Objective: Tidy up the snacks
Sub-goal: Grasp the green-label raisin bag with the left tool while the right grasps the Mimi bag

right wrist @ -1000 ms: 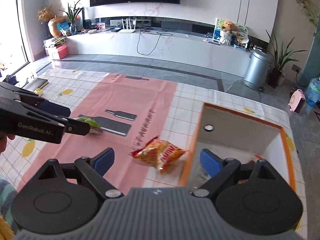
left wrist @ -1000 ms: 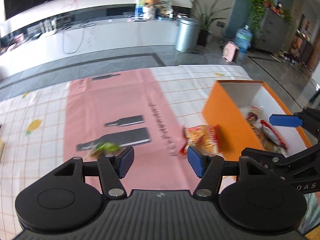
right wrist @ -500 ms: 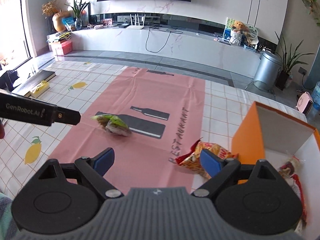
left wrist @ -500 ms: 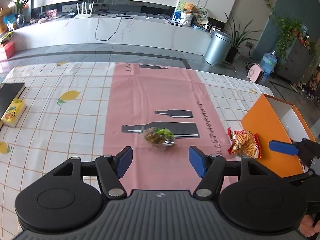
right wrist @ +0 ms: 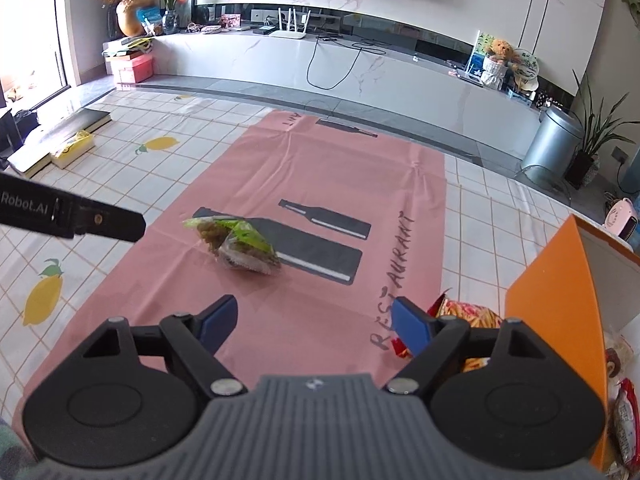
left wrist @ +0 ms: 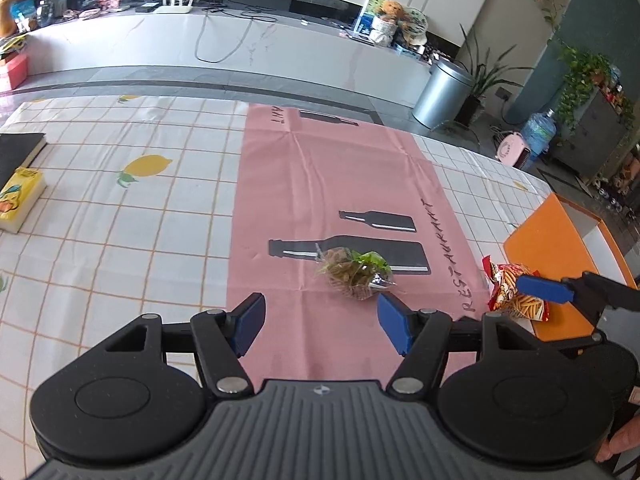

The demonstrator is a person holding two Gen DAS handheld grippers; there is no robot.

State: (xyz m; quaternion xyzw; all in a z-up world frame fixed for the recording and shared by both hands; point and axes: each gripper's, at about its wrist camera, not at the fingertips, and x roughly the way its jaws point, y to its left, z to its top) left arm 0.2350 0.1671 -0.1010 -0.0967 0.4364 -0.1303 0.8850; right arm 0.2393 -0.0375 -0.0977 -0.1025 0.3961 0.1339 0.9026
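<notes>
1. Snacks to sort: clear green-topped snack bag [left wrist: 354, 274] lay on the pink mat [left wrist: 320, 168], over the printed bottle silhouette; red-yellow snack pack [left wrist: 510, 290] sat at the mat's right edge, touching or just beside the orange box [left wrist: 548, 240].
2. Left hand-held gripper [left wrist: 322, 322] was wide open and empty, green-topped bag just beyond its right pad.
3. Right hand-held gripper [right wrist: 314, 324] was closing, nothing between the pads; red-yellow pack lay beside its right finger.
4. Likely step: each gripper takes its nearest pack. Advice: centre the pack between the pads first, come down low, pinch the crimped seam, close gently as the contents would crush.
5. Box already held wrapped snacks; drop over its open top.
6. Readable text: "RESTAURANT" on the mat; "Robot.AI" on the left gripper's finger. Pack labels illegible.
</notes>
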